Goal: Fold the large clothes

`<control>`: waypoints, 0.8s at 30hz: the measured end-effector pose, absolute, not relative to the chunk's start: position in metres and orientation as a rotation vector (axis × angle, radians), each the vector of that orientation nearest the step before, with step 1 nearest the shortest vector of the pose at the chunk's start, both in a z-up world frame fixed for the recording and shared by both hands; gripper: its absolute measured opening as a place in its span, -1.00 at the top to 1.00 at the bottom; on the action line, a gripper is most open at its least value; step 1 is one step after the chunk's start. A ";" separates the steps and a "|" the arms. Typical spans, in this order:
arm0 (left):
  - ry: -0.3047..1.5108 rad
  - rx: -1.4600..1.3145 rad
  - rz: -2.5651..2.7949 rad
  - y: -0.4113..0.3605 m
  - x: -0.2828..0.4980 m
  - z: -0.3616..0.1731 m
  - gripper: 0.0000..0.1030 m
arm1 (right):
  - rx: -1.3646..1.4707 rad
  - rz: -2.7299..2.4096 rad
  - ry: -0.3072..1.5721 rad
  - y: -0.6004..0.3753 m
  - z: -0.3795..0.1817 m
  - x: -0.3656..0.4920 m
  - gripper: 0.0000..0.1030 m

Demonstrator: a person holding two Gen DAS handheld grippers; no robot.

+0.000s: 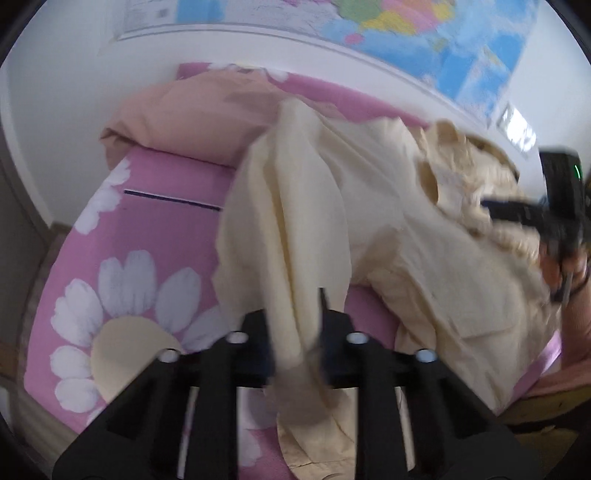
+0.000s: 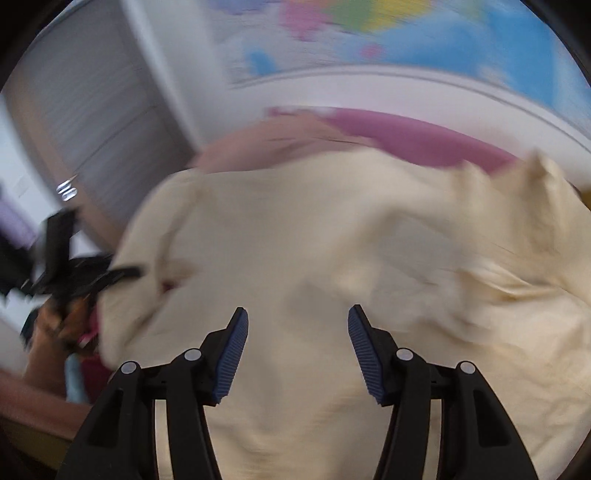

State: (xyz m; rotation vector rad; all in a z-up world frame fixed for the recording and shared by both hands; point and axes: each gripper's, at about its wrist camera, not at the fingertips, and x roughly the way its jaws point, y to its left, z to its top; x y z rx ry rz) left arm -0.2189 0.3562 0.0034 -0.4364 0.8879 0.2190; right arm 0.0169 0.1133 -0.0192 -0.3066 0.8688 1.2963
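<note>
Only the left wrist view shows a grip: the left gripper has its two fingers pinched on a fold of the cream garment, a strip of cloth running down between them and hanging out below at 6 o'clock. From that pinch the garment spreads up and toward 3 o'clock, rumpled, over the pink bedspread. This view alone shows the bedspread's white flower print, with one large daisy at 8 o'clock, and one peach pillow at 11 o'clock against the white wall. At 3 o'clock the other gripper appears as a dark, blurred shape over the garment's far edge.

The right wrist view is heavily blurred. It shows what the left does not: the right gripper with its two blue-padded fingers spread apart and nothing between them, above a broad, fairly flat stretch of the garment that fills the middle of the picture. At 9 o'clock the left gripper and the hand holding it meet the garment's edge, smeared by motion. A grey door or cupboard front stands at 10 o'clock.

Both views share one coloured wall map at 12 to 1 o'clock.

Counted: one garment, one pillow, one map, two grippers, two fingers on each
</note>
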 end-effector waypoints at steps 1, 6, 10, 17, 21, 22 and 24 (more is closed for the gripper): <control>0.865 -0.469 0.212 0.363 -0.222 0.009 0.81 | -0.316 1.337 0.863 0.118 -0.018 0.006 -0.07; 0.772 -0.556 0.161 0.384 -0.235 0.048 0.83 | -0.366 1.631 0.849 0.164 -0.020 -0.070 -0.26; 0.742 -0.545 0.119 0.384 -0.232 0.077 0.83 | -0.355 1.782 0.846 0.199 -0.027 -0.116 -0.56; 0.804 -0.501 0.028 0.361 -0.207 0.096 0.71 | -0.037 1.945 1.014 0.221 -0.030 -0.122 -0.56; 0.816 -0.506 -0.072 0.345 -0.194 0.100 0.63 | 0.032 1.946 1.025 0.219 -0.027 -0.113 0.30; 0.814 -0.492 -0.087 0.339 -0.190 0.104 0.52 | 0.037 1.934 1.020 0.216 -0.026 -0.108 0.63; 0.794 -0.474 -0.110 0.331 -0.186 0.111 0.40 | 0.075 1.912 1.019 0.203 -0.022 -0.096 0.83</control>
